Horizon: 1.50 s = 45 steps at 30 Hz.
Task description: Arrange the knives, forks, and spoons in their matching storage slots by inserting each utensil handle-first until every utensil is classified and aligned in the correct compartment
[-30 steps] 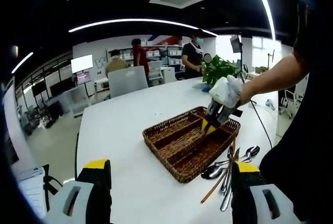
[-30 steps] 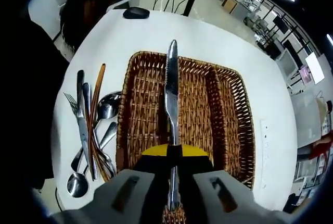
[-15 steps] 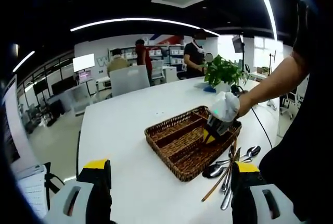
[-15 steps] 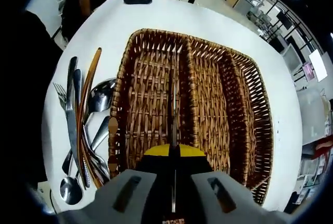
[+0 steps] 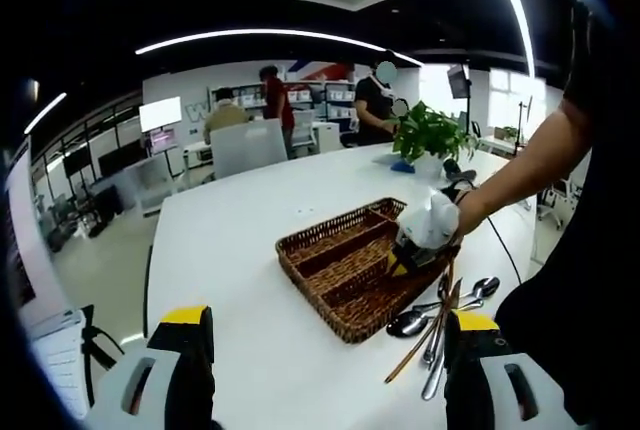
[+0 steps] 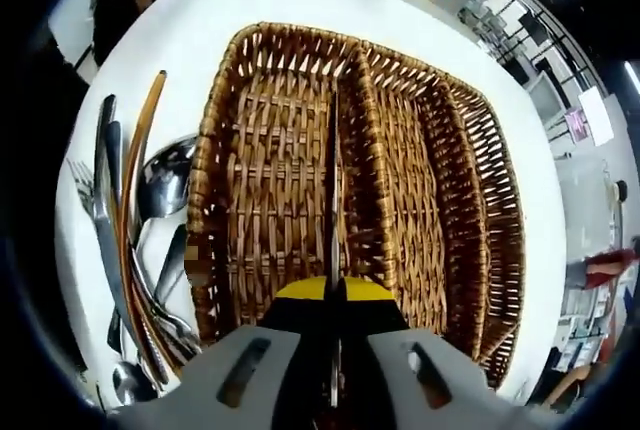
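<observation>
Right gripper [image 6: 333, 295] pinches a knife [image 6: 333, 200] low over the wicker tray [image 6: 470, 180]; left gripper [image 5: 325, 370] waits, jaws spread.

In the left gripper view, a person's forearm [image 5: 520, 165] reaches in from the right, angling the right gripper down into the tray's near right end. In the right gripper view, the knife is seen edge-on, running along the divider [image 6: 362, 165] between the left and middle compartments. The loose utensils [image 6: 135, 240], spoons, a fork and others, lie heaped on the white table [image 5: 235, 240] just beside the tray's left wall. The left gripper hovers well short of the tray, with bare tabletop stretching away on the tray's far side.
</observation>
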Motion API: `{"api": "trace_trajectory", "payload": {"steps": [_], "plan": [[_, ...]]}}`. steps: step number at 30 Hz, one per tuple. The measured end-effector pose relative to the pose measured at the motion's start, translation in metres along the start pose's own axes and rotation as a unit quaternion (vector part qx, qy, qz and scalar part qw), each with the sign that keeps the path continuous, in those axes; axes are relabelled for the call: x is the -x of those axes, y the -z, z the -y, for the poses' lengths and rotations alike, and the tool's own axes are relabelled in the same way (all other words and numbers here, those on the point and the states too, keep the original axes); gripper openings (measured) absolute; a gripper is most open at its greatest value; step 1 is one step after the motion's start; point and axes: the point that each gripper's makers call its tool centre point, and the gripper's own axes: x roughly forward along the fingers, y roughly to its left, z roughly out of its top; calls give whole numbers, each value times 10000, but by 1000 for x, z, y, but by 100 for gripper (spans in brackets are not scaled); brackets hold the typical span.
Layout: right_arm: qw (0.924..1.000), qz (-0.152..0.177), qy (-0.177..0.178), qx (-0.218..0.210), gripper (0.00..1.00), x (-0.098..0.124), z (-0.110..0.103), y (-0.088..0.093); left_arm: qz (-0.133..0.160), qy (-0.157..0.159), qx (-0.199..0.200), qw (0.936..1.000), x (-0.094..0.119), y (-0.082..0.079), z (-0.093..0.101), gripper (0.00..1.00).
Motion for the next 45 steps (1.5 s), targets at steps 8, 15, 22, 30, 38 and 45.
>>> {"api": "trace_trajectory", "payload": {"steps": [8,15,22,30,38,45], "plan": [[9999,96,-83,110,1,2,1,1,-3,123,-16,9999,-7,-2,10,100],[9984,387,30,414,3,5,0,-1,18,146,-18,9999,-8,-4,12,100],[9983,539,105,210,9,15,2,-7,33,173,-31,9998,-9,-5,14,100],[9941,1056,-31,-262,15,42,11,-15,41,192,-38,9998,-11,-4,12,100],[9761,1774,372,-1198,58,85,48,-15,96,218,-105,9997,-16,-17,15,100],[9416,2443,636,-2227,99,123,82,-8,286,298,-76,9991,-27,-34,18,100]]}}
